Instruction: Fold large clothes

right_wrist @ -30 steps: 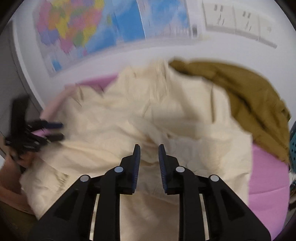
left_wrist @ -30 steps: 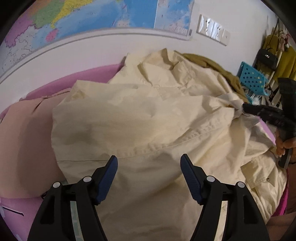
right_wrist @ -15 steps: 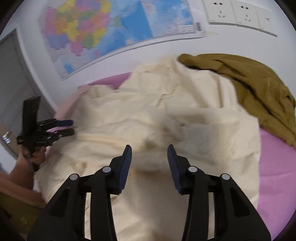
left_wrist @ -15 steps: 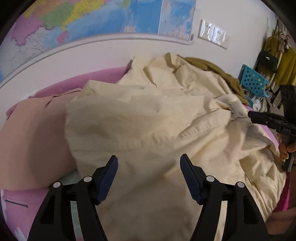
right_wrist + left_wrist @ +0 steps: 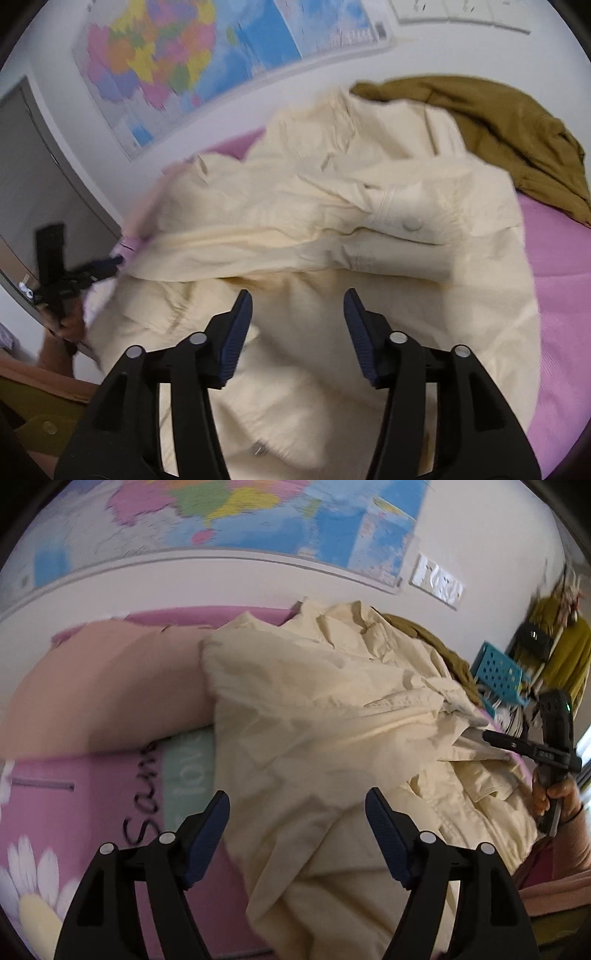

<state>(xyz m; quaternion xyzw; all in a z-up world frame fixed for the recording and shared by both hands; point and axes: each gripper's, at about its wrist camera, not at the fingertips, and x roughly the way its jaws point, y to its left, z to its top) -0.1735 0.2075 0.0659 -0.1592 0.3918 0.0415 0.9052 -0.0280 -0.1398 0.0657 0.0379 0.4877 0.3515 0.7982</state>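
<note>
So we've got the left gripper (image 5: pixel 297 829) and right gripper (image 5: pixel 297 328) both opening, nothing pinched, above the cream jacket (image 5: pixel 332 229) on our pink bedsheet (image 5: pixel 92 794).

Left black two-finger gripper with blue pads (image 5: pixel 297 821) and right black blue-padded gripper (image 5: pixel 297 325) both point toward twelve o'clock, jaws opening, nothing pinched between them.
</note>
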